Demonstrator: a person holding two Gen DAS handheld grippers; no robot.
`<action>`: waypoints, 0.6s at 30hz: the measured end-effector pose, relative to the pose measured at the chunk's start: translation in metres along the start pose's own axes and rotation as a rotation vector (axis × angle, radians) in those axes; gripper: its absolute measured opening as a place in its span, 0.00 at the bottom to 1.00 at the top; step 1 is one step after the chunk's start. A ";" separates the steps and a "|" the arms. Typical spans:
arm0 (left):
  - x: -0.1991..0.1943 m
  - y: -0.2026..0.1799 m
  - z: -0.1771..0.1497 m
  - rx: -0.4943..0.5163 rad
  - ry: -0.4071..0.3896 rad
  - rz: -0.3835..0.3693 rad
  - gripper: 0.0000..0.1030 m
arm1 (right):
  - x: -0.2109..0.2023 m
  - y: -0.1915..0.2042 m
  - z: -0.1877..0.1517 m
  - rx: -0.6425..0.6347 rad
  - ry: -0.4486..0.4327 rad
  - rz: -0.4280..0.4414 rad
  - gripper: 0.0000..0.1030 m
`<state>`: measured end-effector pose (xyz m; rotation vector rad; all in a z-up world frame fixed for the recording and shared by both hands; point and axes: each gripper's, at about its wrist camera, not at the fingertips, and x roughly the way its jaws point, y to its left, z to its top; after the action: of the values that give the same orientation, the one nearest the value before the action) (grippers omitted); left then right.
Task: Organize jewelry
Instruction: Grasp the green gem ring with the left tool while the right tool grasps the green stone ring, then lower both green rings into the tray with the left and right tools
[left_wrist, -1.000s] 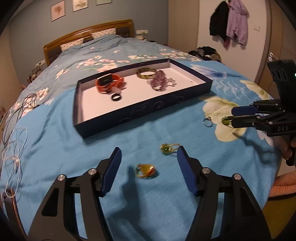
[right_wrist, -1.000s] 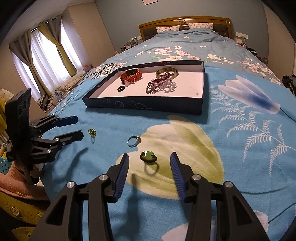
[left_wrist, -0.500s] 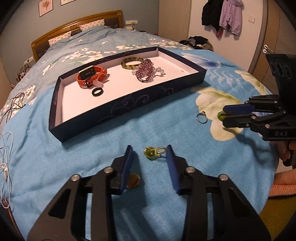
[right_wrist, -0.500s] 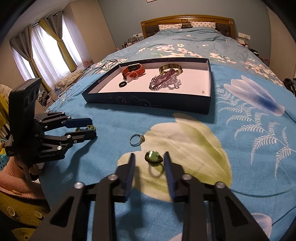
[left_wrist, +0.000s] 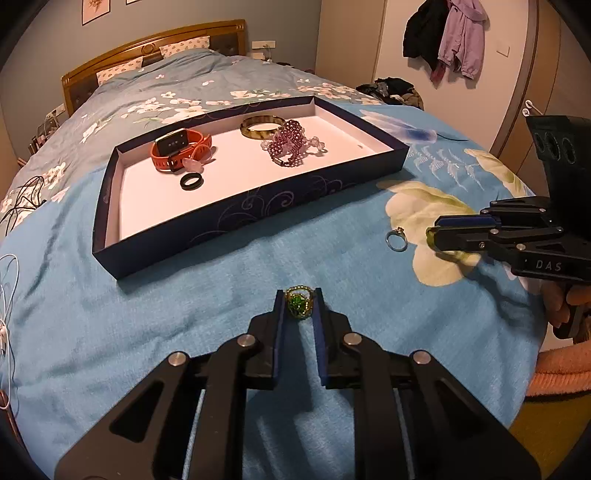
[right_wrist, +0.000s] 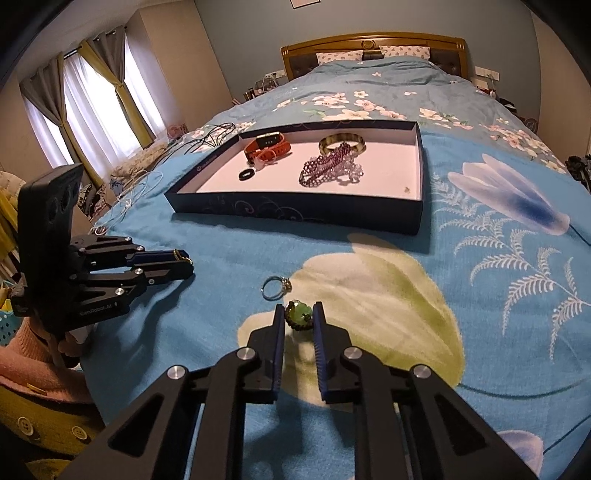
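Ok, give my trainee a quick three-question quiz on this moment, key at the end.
1. True or false: the left gripper is shut on a ring with a green stone.
2. What lies loose on the bedspread between the two grippers?
A. silver ring
B. black ring
C. orange watch
3. Name the beaded thing in the tray.

Key:
1. True.
2. A, the silver ring.
3. The purple bracelet.

- Rings: four; gold green-stone ring (left_wrist: 300, 303), pale green-stone ring (right_wrist: 298, 314), silver ring (left_wrist: 396, 238), black ring (left_wrist: 191, 181)
- Bracelets: bangle (left_wrist: 262, 125), bead strands (left_wrist: 291, 144), count unclear
- Watch (left_wrist: 179, 146): one
- Tray (left_wrist: 229, 218): one
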<state>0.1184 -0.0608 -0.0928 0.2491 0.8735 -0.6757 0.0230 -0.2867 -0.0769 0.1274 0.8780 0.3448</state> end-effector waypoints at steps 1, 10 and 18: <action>0.000 0.000 0.000 -0.001 -0.001 -0.001 0.14 | -0.001 0.000 0.001 0.001 -0.003 0.002 0.13; -0.013 0.008 0.008 -0.028 -0.043 -0.004 0.13 | -0.006 0.005 0.015 -0.009 -0.041 0.029 0.13; -0.023 0.021 0.020 -0.059 -0.087 0.016 0.13 | -0.004 0.012 0.032 -0.029 -0.071 0.052 0.13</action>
<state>0.1339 -0.0436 -0.0638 0.1727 0.8065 -0.6406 0.0428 -0.2752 -0.0505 0.1349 0.7998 0.3987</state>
